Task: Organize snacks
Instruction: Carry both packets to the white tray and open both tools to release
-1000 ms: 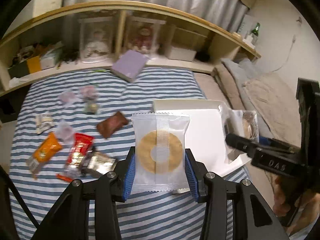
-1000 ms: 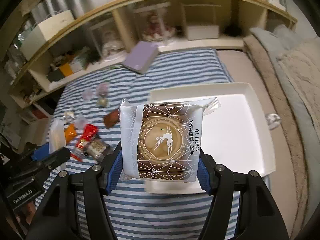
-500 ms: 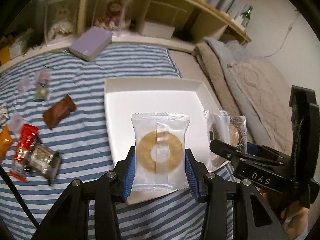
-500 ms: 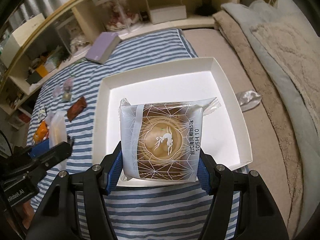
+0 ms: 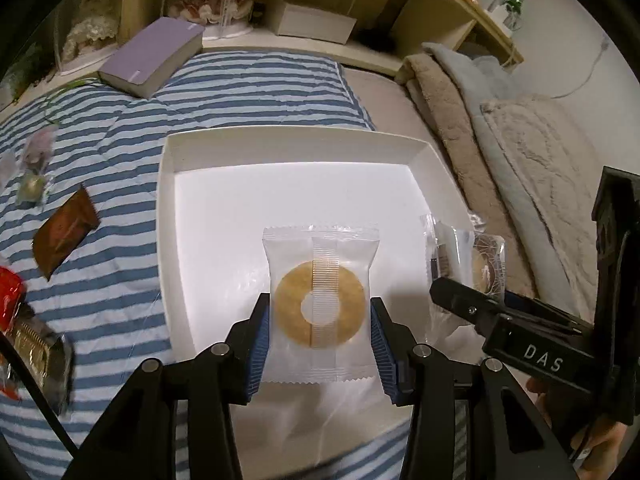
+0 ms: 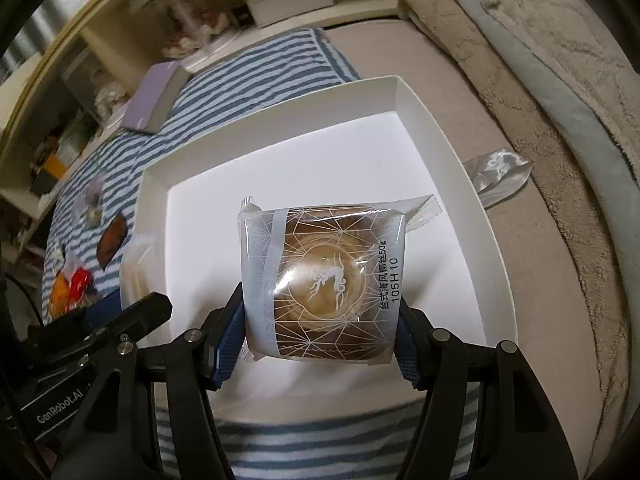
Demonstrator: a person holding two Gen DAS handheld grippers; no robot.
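My left gripper point(image 5: 320, 332) is shut on a clear packet with a ring-shaped biscuit point(image 5: 320, 304), held over the near part of a white open box point(image 5: 288, 142). My right gripper point(image 6: 320, 328) is shut on a brown pastry packet with white line pattern point(image 6: 324, 284), held over the same white box point(image 6: 396, 92). The right gripper and its packet show at the right of the left wrist view point(image 5: 472, 280). The left gripper shows at the left of the right wrist view point(image 6: 132, 308). The box floor is bare.
Loose snacks lie on the blue-striped bedcover left of the box: a brown packet point(image 5: 64, 236), a red one point(image 5: 10, 300), small clear ones point(image 5: 34, 164). A purple book point(image 5: 154, 56) lies at the back. A silver wrapper point(image 6: 496, 172) lies right of the box. Blankets are at the right.
Both grippers have moved forward and down over the white box with their packets. The box now fills the middle of both views.
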